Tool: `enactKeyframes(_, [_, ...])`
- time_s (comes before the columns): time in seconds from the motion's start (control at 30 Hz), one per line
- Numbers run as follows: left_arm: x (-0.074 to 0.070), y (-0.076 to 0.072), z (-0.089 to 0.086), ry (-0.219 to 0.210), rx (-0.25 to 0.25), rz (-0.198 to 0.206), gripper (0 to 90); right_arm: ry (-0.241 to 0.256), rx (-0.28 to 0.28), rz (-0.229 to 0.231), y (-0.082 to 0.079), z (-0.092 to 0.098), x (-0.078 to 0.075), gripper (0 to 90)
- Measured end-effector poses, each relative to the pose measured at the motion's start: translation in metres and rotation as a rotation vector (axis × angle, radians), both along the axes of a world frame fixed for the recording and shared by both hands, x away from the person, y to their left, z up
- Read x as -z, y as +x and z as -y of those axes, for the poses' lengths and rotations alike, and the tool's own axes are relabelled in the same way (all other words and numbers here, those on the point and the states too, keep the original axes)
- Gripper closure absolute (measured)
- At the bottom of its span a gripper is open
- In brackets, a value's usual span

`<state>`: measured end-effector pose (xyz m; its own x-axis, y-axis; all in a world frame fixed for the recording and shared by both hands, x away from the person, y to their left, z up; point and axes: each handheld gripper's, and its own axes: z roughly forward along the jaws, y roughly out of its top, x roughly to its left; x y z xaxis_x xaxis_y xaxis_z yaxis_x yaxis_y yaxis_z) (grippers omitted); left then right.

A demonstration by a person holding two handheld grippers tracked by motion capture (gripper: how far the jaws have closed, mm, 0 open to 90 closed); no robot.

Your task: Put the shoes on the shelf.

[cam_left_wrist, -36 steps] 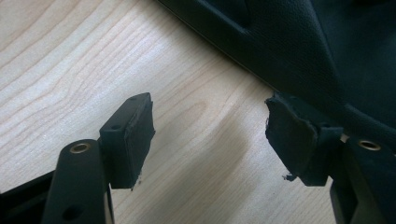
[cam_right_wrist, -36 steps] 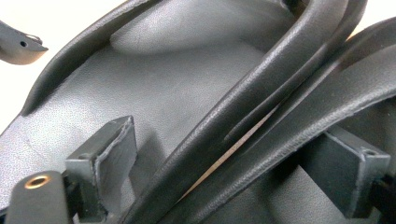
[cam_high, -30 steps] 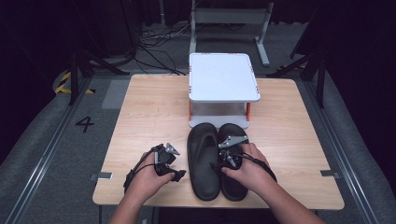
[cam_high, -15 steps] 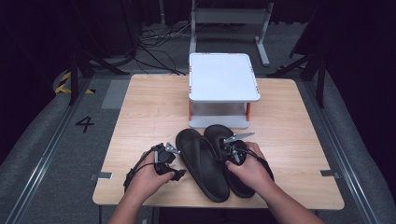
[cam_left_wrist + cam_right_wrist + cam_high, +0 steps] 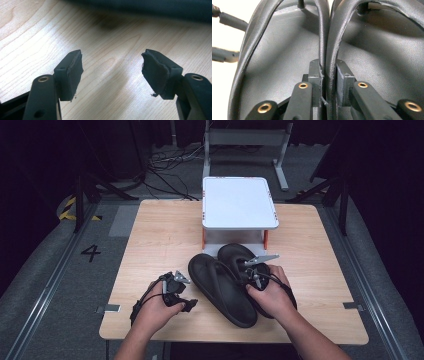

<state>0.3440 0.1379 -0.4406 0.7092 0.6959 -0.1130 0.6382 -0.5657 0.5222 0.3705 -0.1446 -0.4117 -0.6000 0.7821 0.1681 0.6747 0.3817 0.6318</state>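
The right tongs (image 5: pixel 325 82) are pinching both straps of the pair of black rubber flip-flops (image 5: pixel 227 287), swinging them leftward since a second ago. The left tongs (image 5: pixel 112 72) are waiting agape beside them over the pale wooden bench (image 5: pixel 160 232). They are probably being repositioned.

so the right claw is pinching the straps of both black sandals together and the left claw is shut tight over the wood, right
Not quite. The left claw is open, not shut: the left gripper view shows its two pads apart with bare wooden table between them. The rest holds: the right gripper view shows the right claw pinching the adjoining straps of both black sandals together.
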Motion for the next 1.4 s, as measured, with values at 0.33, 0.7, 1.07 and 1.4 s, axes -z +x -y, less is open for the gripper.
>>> enactKeyframes(0.33, [0.0, 0.0, -0.001, -0.004, -0.005, 0.006, 33.4, 0.026, 0.091, 0.053, 0.026, 0.015, -0.024, 77.7])
enactKeyframes(0.7, [0.002, 0.001, 0.0, -0.009, 0.009, -0.009, 33.4, 0.085, 0.211, 0.054, 0.052, 0.022, -0.028, 77.6])
enactKeyframes(1.07, [0.004, 0.001, -0.002, 0.0, 0.002, -0.023, 33.3, 0.09, 0.309, 0.049, 0.075, 0.017, -0.024, 77.6])
enactKeyframes(1.4, [0.005, 0.002, -0.002, 0.008, 0.007, -0.032, 33.0, 0.08, 0.366, 0.042, 0.094, 0.008, -0.02, 77.6])
